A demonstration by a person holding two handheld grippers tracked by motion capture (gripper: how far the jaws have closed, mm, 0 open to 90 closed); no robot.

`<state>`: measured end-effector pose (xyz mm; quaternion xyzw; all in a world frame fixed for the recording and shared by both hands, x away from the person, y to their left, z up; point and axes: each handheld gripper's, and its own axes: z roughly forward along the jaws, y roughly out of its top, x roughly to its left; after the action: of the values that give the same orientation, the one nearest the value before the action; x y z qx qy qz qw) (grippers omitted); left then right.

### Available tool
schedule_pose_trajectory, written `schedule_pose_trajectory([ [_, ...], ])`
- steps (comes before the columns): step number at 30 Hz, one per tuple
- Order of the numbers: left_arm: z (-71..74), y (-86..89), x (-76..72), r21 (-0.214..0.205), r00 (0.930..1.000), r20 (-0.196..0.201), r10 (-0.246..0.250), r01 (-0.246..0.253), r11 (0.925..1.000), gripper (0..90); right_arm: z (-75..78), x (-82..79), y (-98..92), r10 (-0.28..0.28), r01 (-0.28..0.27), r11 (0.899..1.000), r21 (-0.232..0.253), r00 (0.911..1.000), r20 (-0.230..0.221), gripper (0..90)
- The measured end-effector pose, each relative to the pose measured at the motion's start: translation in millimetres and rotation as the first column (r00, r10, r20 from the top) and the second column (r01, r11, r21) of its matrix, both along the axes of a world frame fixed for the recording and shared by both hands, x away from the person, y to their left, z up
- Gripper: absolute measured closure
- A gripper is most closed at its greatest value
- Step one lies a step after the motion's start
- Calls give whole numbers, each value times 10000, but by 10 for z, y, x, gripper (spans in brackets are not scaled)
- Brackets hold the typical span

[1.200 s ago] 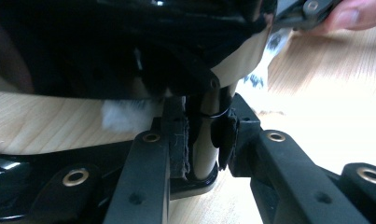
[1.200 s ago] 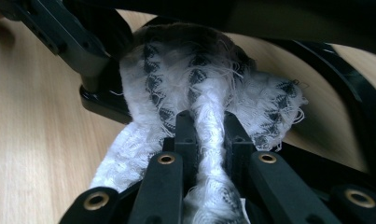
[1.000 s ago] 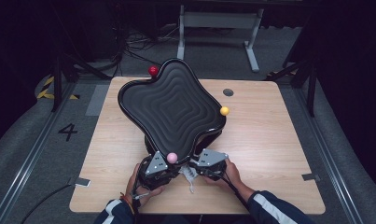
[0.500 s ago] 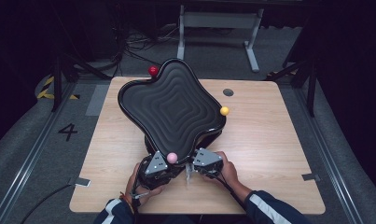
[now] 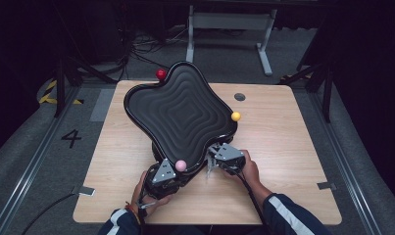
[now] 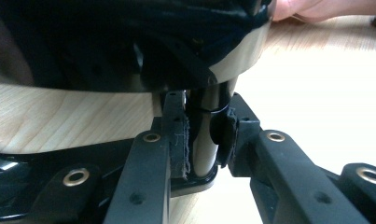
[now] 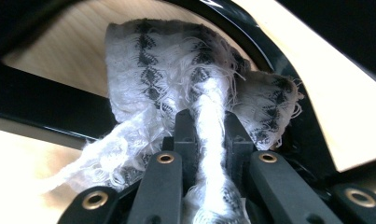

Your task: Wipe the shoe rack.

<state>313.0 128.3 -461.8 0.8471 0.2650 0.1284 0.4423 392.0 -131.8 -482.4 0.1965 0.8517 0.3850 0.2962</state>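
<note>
A pale wooden table [image 5: 283,161] lies under both tongs. Just ahead of them sits a large black tray [image 5: 183,110], glossy, wavy-edged, its inside ribbed in stepped rings, tilted up on a dark stand. The left tongs [image 6: 202,140] are closed on a shiny black post [image 6: 205,140] of that stand, directly under the tray's rim, padded jaws pressing either side. The right tongs [image 7: 209,126], beside the left ones at the tray's near edge, are clamped on a white cloth [image 7: 185,79], loosely woven with dark patterning and frayed edges, bunched against the tray's rim. A pink ball [image 5: 181,165] rests beside the left tongs; yellow [image 5: 235,116] and red [image 5: 160,74] balls sit farther along the rim.
</note>
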Motion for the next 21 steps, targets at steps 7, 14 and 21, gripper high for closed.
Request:
schedule_pose_trajectory([
  [7, 0, 4, 1, 8, 10000, 9, -24, 24, 10000, 740, 5, 163, -199, -818, 820, 9966, 89, 9965, -161, 798],
  [14, 0, 9, 3, 9, 10000, -31, -47, 47, 10000, 740, 23, 266, -322, -1174, 1175, 9931, -2, 9924, -355, 798],
  [21, -5, 11, 4, -28, 10000, -21, -67, 67, 10000, 739, 8, 347, -441, -1499, 1498, 9887, -45, 9874, -499, 798],
])
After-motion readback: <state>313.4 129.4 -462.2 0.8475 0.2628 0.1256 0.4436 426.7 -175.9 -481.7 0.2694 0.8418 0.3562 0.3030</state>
